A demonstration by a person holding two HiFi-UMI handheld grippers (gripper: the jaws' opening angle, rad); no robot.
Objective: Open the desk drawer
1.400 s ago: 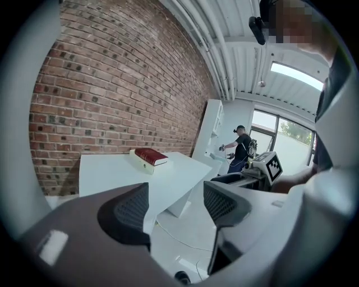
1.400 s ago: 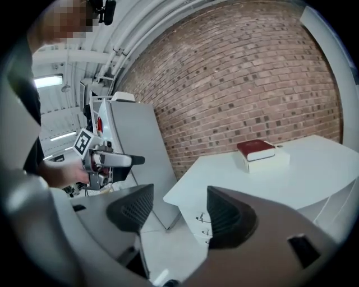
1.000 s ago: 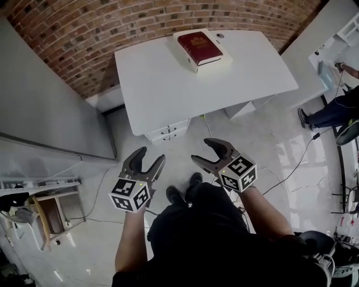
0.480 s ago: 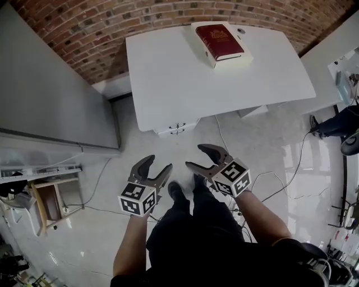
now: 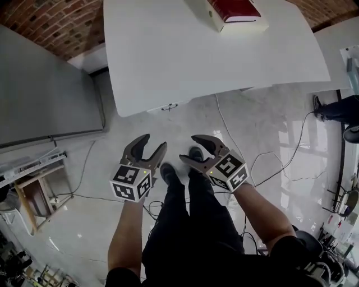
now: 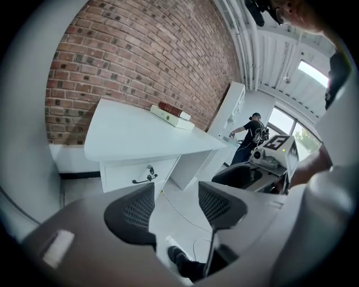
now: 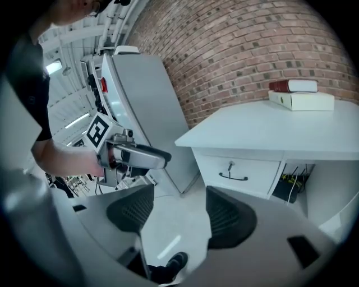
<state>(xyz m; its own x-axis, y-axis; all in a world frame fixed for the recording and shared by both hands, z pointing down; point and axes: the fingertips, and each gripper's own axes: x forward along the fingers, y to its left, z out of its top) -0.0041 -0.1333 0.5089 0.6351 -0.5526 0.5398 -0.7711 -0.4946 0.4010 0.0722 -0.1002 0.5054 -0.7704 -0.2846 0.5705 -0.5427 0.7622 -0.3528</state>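
Observation:
The white desk (image 5: 185, 50) stands ahead against a brick wall. Its drawer (image 6: 134, 171) sits under the left end, closed, with a dark handle (image 7: 233, 177) and a small key above it. From the head view only a sliver of the drawer front (image 5: 168, 106) shows under the desk edge. My left gripper (image 5: 155, 141) and right gripper (image 5: 188, 148) are held side by side over the floor, well short of the drawer. Both are open and empty. The left jaws have just been closing a little, with nothing between them.
A red book (image 5: 235, 8) lies on a white box at the desk's back. A grey cabinet (image 5: 45, 95) stands to the left. Cables (image 5: 263, 162) trail over the shiny floor. A person (image 5: 336, 109) is at the right edge, a wooden frame (image 5: 33, 196) at the left.
Both grippers have sunk lower and the view has closed in on the desk, whose front edge now hides most of the drawer. The left jaws stand slightly narrower.

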